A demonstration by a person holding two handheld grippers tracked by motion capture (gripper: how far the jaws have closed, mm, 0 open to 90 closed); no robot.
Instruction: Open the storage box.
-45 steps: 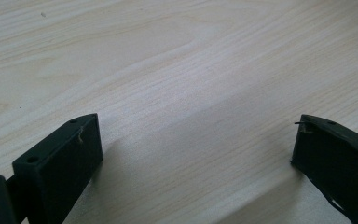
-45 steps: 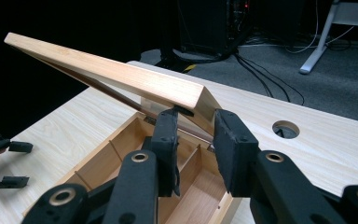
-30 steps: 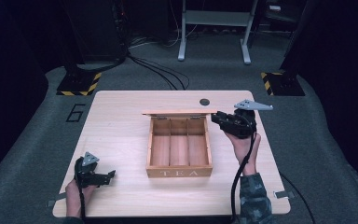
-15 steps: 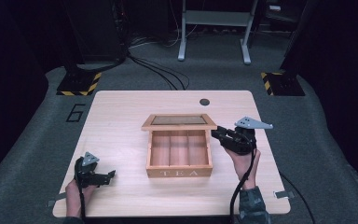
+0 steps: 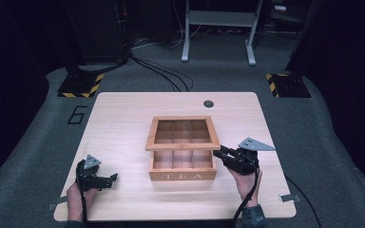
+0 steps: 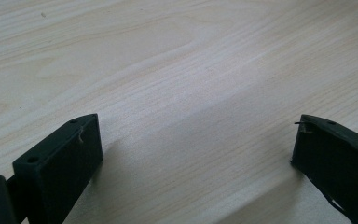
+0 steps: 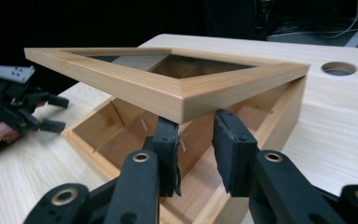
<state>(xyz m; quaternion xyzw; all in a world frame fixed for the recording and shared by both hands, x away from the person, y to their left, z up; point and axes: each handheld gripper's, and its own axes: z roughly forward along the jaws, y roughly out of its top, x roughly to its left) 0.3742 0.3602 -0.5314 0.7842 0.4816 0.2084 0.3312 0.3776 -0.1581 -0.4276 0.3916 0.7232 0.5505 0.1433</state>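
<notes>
A wooden box marked TEA stands mid-table with its divided compartments showing. Its windowed lid hangs tilted, part-way down over the box. My right gripper is at the box's right front corner, its tips under the lid's edge. In the right gripper view the lid lies across the tips of my right gripper, whose jaws are drawn close with a narrow gap and nothing between them. My left gripper rests low at the table's near left, open over bare wood.
The light wooden table has a round cable hole behind the box. Bare tabletop lies left and right of the box. Dark floor, cables and stand legs lie beyond the far edge. My left gripper and a hand appear far off.
The lid has swung down from upright to a low tilt over the box. My right gripper came down and nearer with its edge. My left gripper stayed put.
</notes>
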